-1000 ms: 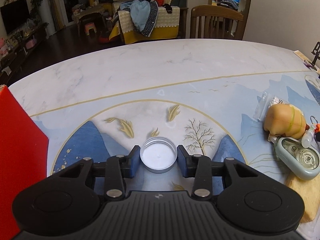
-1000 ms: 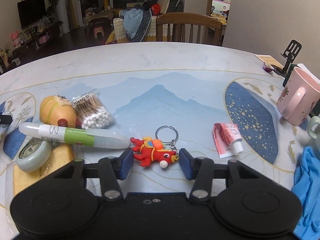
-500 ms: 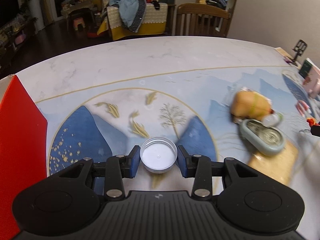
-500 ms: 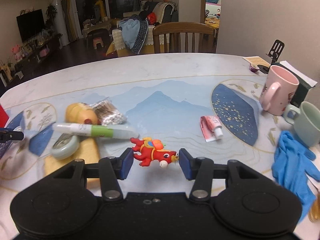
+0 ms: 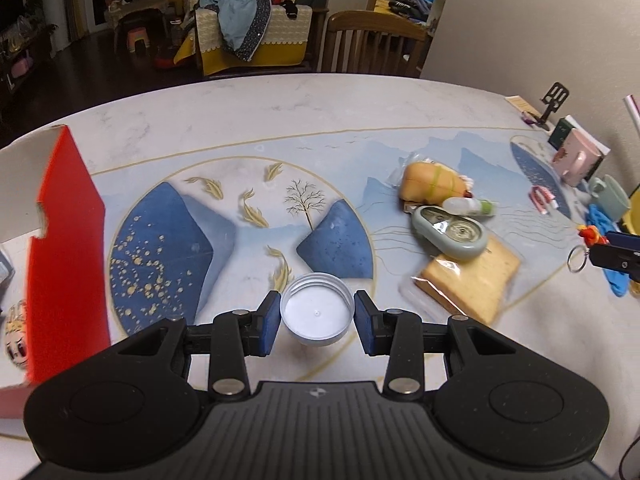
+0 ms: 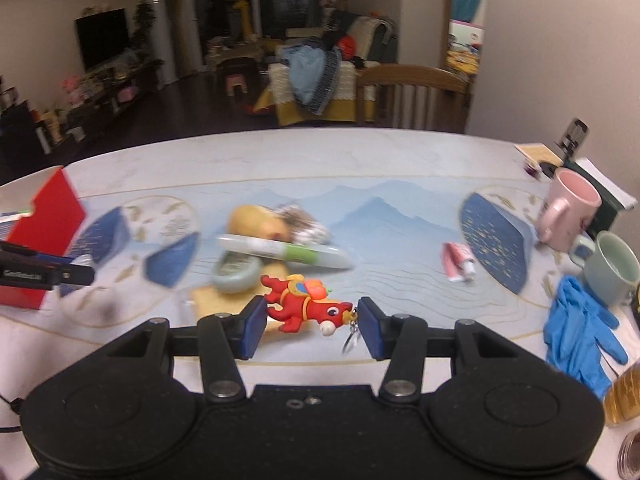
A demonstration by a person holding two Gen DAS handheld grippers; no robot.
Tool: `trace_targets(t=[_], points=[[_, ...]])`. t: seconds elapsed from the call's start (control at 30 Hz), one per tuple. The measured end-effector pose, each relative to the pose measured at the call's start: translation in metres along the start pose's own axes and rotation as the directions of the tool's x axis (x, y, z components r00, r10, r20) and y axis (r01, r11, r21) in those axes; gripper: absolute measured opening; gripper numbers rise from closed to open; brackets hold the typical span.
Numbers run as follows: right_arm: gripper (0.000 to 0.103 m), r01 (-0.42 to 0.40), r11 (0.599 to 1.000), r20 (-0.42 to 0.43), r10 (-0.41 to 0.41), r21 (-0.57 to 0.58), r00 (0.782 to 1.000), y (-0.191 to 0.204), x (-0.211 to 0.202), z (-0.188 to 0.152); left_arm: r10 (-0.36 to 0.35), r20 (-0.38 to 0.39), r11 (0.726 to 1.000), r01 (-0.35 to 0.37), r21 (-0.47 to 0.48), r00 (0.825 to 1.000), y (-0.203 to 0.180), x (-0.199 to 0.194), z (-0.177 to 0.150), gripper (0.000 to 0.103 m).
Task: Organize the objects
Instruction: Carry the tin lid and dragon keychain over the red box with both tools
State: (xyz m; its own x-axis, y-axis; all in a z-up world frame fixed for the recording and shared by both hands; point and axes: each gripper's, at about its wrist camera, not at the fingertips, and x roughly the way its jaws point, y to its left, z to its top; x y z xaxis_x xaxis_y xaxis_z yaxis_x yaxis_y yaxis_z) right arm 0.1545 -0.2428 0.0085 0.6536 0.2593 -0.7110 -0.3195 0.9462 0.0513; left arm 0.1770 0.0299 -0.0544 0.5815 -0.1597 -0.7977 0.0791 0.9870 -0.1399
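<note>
Left wrist view: we hold a white lid (image 5: pixel 317 312) clenched in the left gripper (image 5: pixel 316 322) jaws, above the tabletop (image 5: pixel 280 120), likely bound for the red box (image 5: pixel 64 248), whose inside is cut off.

Right wrist view: our right gripper (image 6: pixel 312 322) jaws clasp a red toy keychain (image 6: pixel 308 308); its ring is blurred.

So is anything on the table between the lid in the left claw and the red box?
Nothing visible. The white lid is clamped in the left claw, and the stretch of table toward the red box is bare.
</note>
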Motion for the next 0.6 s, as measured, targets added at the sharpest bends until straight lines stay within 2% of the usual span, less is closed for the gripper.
trace_targets(t=[0.33,0.6], points=[[0.049,-0.113,0.981,0.03,0.119,-0.156,0.992,0.08,-0.022,0.028,-0.003,0.047,1.0,0.003,-0.006,0.999,0.03,-0.05,-0.004,0.038],[0.049,-0.2,0.934,0.028,0.218,-0.296,0.976,0.153,-0.021,0.056,0.01,0.083,1.0,-0.008,-0.025,0.996,0.07,-0.088,-0.005,0.038]])
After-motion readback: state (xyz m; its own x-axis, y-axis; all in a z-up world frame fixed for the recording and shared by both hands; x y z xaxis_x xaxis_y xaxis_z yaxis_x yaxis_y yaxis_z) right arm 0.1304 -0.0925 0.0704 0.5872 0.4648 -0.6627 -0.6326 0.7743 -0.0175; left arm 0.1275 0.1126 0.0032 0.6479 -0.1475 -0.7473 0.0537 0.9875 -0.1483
